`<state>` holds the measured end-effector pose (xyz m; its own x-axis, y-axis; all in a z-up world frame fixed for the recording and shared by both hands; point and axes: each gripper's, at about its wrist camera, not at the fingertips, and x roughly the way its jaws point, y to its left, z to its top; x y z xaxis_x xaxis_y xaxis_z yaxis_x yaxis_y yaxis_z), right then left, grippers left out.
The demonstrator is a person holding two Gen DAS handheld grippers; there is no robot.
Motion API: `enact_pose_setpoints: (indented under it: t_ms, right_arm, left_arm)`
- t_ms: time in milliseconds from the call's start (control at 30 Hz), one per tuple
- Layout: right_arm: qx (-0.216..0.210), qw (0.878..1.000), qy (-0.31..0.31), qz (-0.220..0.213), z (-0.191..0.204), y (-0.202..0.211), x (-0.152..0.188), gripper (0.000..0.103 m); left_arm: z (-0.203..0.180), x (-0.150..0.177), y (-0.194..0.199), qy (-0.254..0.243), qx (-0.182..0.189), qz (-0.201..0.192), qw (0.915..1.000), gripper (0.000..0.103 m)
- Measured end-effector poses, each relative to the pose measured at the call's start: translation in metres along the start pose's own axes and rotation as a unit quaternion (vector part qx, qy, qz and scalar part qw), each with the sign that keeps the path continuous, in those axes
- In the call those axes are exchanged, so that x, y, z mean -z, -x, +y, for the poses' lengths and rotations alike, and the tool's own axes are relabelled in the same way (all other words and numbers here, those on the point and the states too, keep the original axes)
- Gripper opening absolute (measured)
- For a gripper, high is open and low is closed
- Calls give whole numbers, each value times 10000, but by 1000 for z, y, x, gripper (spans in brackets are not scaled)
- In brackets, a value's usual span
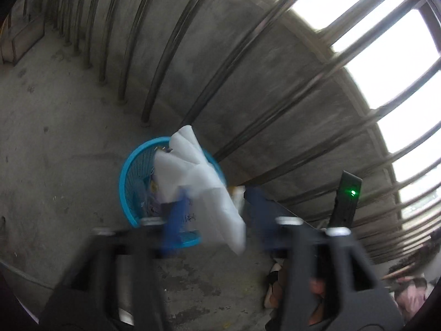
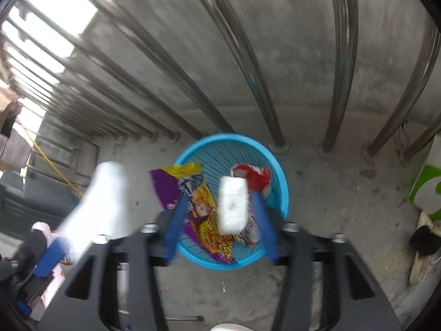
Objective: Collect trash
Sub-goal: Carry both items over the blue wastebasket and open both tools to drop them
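Observation:
A round blue basket (image 2: 278,176) stands on the concrete floor by a steel railing; it also shows in the left wrist view (image 1: 129,182). In it lie a purple and yellow snack bag (image 2: 204,212) and a red wrapper (image 2: 256,176). My right gripper (image 2: 220,218) is open above the basket, and a small white packet (image 2: 233,204) is in the air between its fingers, touching neither. My left gripper (image 1: 215,212) is open, with a large white paper (image 1: 198,182) loose between its fingers over the basket. In the right wrist view that paper (image 2: 99,204) shows at the left.
Steel railing bars (image 2: 264,82) and a low concrete wall run right behind the basket. A green and white box (image 2: 427,190) and shoes (image 2: 424,242) lie at the right. A dark device with a green light (image 1: 347,198) stands to the right in the left wrist view.

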<state>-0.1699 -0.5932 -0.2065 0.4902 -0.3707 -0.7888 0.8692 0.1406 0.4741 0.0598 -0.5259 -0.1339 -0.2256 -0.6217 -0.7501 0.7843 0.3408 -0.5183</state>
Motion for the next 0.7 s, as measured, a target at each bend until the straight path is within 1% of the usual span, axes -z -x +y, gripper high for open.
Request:
enact_pose_setpoints:
  t_ms: [33, 100, 133, 167, 267, 333, 400, 467, 567, 633, 700]
  right_arm:
    - [12, 9999, -116, 72, -6, -5, -1, 52]
    - [-113, 9996, -242, 113, -14, -7, 1, 52]
    - [-154, 9995, -251, 62, -17, -5, 2, 52]
    - [-150, 9996, -246, 24, -18, -3, 3, 52]
    - [-216, 9995, -246, 9, -18, -2, 3, 52]
    - [-367, 9989, -299, 11, -14, 3, 4, 52]
    - [-542, 9983, -229, -16, -2, 12, 6, 52]
    - [-677, 9976, -111, -60, 12, 23, 9, 52]
    - [-997, 9947, 213, -155, 45, 48, 15, 53]
    - [-1167, 9918, 459, -252, 65, 66, 20, 60]
    - [-1299, 9878, 781, -369, 86, 85, 28, 71]
  left_arm:
    - [2, -2, -8, 42, -60, 63, 10000, 54]
    - [6, -1, -7, 122, -92, 80, 9999, 56]
    - [7, 0, -3, 164, -37, 27, 9999, 58]
    - [8, 2, 4, 157, -10, -37, 9999, 63]
    - [9, 4, 25, 61, -186, -278, 9994, 69]
    - [7, 4, 47, 21, -285, -491, 9984, 73]
    - [3, 6, 68, 27, -348, -666, 9972, 74]
    - [1, 12, 93, 38, -386, -852, 9956, 78]
    - [-5, 25, 133, -18, -423, -1155, 9924, 83]
    - [-8, 38, 160, -96, -531, -1382, 9889, 83]
    - [-9, 57, 191, -204, -716, -1630, 9838, 83]
